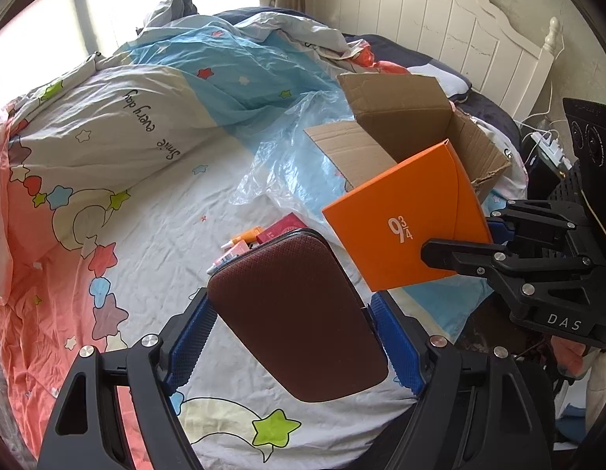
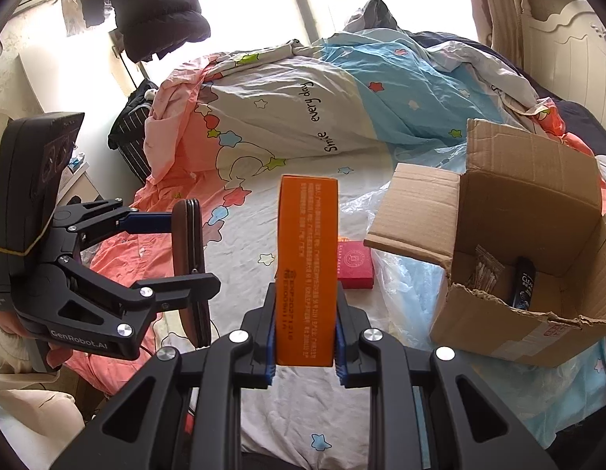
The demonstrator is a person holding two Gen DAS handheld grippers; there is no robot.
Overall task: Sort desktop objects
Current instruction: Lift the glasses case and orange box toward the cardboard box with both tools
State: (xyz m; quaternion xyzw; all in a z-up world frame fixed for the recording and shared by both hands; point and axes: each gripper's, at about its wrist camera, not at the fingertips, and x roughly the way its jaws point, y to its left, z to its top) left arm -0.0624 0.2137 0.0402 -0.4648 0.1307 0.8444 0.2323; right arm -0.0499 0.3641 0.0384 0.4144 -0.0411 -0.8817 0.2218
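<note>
Over a bed (image 2: 311,203) with a star-print sheet, 2 items up in the air at once. On the left, the left hand-held gripper (image 1: 293,327), clamped onto a brown case (image 1: 299,313), blue pads pressed against both long edges; from the right wrist view, the same left hand-held gripper (image 2: 193,258) pinching that brown case (image 2: 189,258) edge-on, clear of the sheet. Behind the case on the bed, a small clutter: an orange tube (image 1: 246,235), something pink and hard to make out, and a red box (image 1: 281,227), seen from the other side as a red box (image 2: 354,266) lying flat just left of the cardboard. In the middle, the right hand-held gripper (image 2: 305,337), closed tight on an orange box (image 2: 307,270), held upright with its narrow printed side to the camera; in the left wrist view, the orange box (image 1: 405,223) showing "9 3/4" on its face, gripped at a lower corner by the right hand-held gripper (image 1: 459,250). Under and beside it, a crumpled clear plastic bag (image 2: 397,274). On the right, an open cardboard box (image 2: 538,235), flaps up, a dark tube (image 2: 522,282) and a pale bundle inside. Far right, a white headboard (image 1: 440,15).
</note>
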